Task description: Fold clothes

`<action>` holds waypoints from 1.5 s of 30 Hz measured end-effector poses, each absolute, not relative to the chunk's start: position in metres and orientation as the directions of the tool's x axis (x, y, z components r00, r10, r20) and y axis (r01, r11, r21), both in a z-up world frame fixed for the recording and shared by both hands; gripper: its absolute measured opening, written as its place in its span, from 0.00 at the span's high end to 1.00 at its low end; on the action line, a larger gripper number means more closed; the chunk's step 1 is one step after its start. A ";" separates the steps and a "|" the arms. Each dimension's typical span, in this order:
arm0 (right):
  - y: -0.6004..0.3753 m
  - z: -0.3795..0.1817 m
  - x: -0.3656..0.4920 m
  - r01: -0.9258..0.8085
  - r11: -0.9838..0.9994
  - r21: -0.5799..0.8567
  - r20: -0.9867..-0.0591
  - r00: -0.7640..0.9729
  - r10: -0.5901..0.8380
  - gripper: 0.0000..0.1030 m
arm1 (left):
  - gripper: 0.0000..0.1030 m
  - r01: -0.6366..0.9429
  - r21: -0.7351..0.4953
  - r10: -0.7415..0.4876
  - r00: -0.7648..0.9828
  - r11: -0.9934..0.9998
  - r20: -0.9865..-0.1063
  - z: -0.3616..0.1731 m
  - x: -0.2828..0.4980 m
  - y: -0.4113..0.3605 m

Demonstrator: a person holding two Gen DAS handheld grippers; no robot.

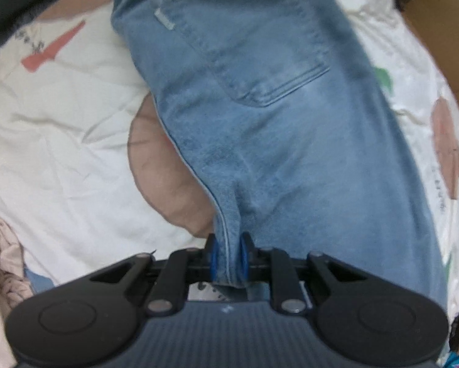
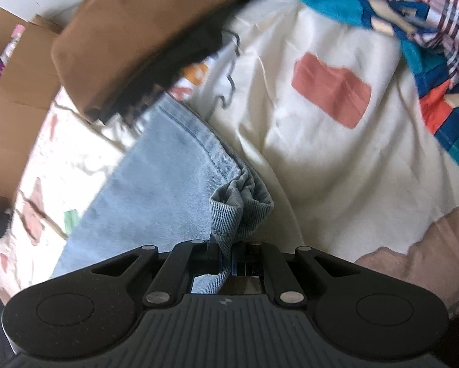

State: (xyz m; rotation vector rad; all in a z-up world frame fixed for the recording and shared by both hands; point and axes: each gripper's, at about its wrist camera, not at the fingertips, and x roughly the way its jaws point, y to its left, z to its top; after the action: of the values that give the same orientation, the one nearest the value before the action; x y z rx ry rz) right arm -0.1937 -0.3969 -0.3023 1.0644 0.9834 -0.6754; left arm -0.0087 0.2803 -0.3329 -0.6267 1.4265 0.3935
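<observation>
Left gripper point(image 1: 228, 253): blue pads clamped on a folded edge of the light-blue jeans point(image 1: 260, 116). Right gripper point(image 2: 229, 254): jaws closed on a bunched hem of the same jeans point(image 2: 155, 190). The jeans lie spread across a cream patterned bedsheet point(image 1: 60, 116), back pocket point(image 1: 269, 70) facing up. A brown folded garment point(image 2: 137, 30) lies beyond the hem; a teal patterned garment point(image 2: 413, 30) lies to the right.

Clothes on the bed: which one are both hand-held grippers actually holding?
The light blue denim jeans. Left hand-held gripper and right hand-held gripper both pinch them; the brown folded garment and teal patterned garment lie untouched.
</observation>
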 end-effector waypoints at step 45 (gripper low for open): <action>-0.438 -0.283 -0.094 0.578 0.792 0.198 -0.855 0.497 -0.149 0.58 | 0.54 0.515 -0.072 -0.248 0.282 0.854 -0.927 -0.235 0.189 0.029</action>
State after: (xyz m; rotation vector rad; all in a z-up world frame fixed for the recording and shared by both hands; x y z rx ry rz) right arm -0.0937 -0.4378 -0.2832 0.5038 0.9574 -0.4633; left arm 0.1885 0.0289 -0.2345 0.2616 1.1800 -0.5182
